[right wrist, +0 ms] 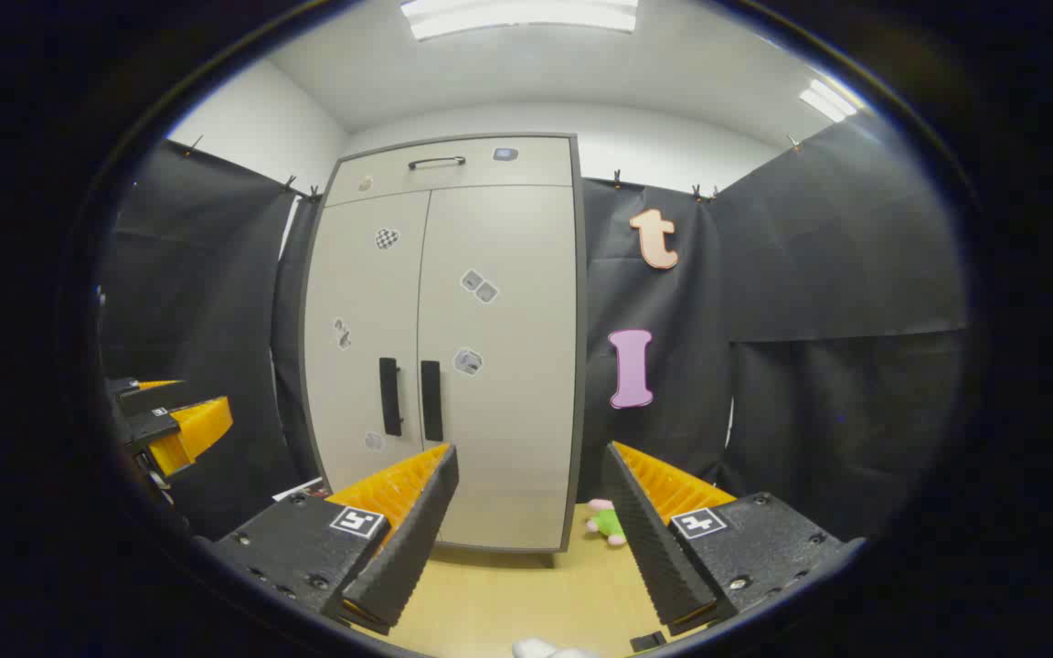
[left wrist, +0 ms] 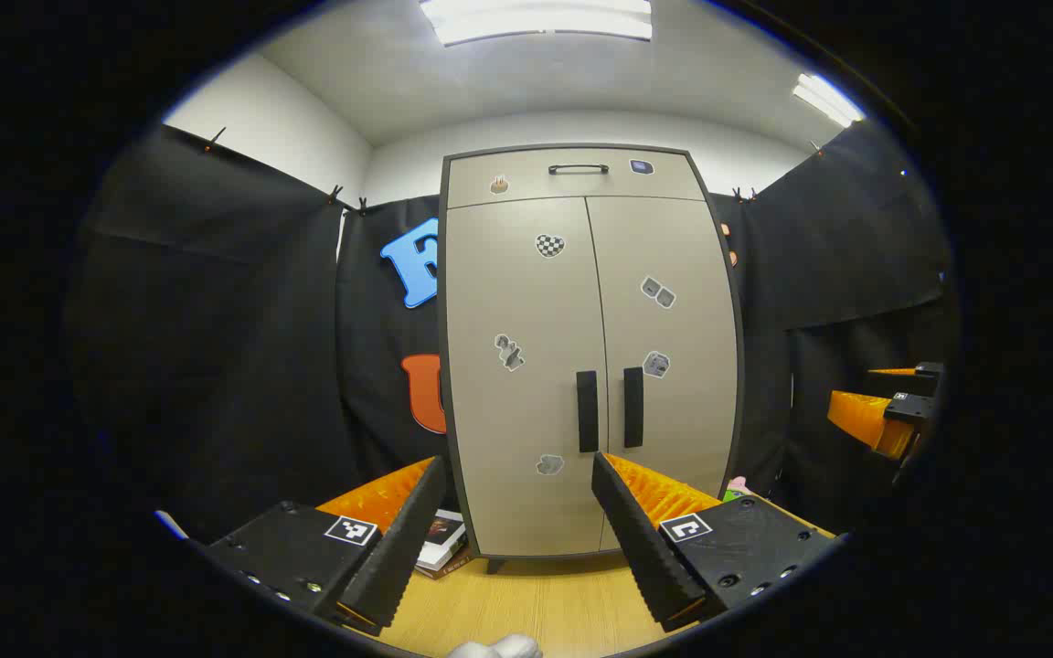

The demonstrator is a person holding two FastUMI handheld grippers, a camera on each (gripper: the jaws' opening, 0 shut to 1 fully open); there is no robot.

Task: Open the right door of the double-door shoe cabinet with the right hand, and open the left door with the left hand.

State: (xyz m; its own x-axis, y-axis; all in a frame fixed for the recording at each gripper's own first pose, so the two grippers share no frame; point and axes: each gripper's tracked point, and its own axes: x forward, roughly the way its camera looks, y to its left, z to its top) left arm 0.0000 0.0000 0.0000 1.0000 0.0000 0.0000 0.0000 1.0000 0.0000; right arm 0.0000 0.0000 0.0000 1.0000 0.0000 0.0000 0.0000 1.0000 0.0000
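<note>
Left gripper view. Left gripper (left wrist: 508, 539), bottom centre: fingers spread, holding nothing. Cabinet (left wrist: 586, 352), frame centre, both doors closed; left handle (left wrist: 587, 411) beside right handle (left wrist: 633, 407), just above your fingertips.

Right gripper view. Right gripper (right wrist: 531, 539), bottom centre: spread, empty. Right handle (right wrist: 431, 400) sits left of centre. Swing left first, straddle that bar, then pinch and pull.
</note>
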